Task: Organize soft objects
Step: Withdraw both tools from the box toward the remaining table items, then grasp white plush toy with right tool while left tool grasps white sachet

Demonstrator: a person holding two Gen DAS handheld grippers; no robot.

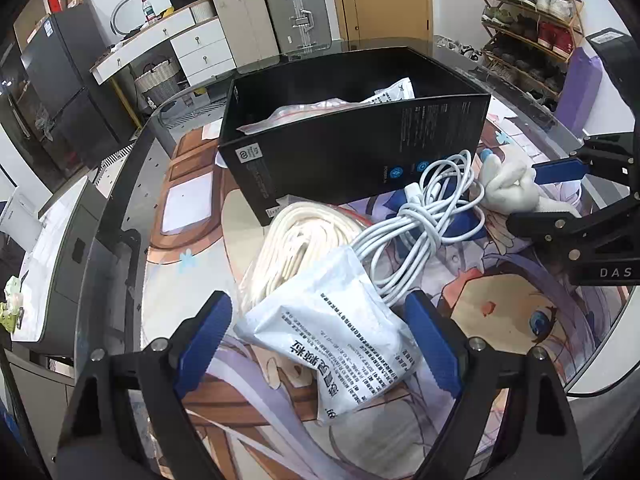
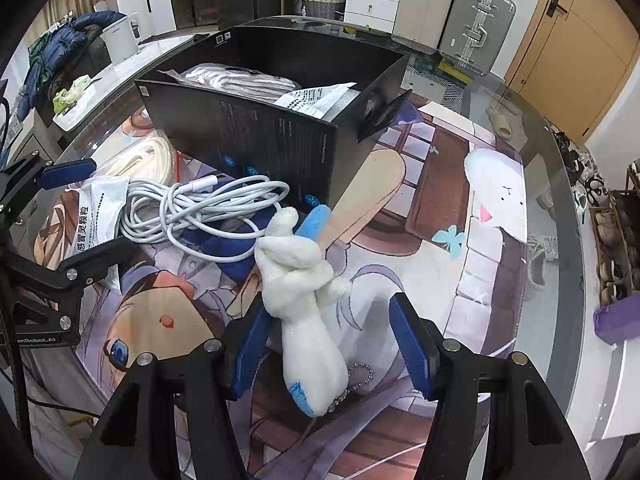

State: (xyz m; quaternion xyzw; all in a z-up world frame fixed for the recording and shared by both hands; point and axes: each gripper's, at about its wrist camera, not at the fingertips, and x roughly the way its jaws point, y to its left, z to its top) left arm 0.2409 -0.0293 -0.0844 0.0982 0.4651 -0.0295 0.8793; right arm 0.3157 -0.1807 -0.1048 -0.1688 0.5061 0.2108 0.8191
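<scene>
White plush toy with blue tips lies lengthwise between the right gripper's released fingers; white printed sachet sits between the left gripper's, also unclenched.

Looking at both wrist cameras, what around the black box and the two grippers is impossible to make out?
- Black box contents: both views show only the top of a printed packet and folded fabric; the walls hide the rest.
- White packet: small print, unreadable in the left wrist view.
- White cable: its far end runs under the packet.
- Plush toy: its face is turned away in the right wrist view.
- Cream rope: partly covered by packet and cable.
</scene>
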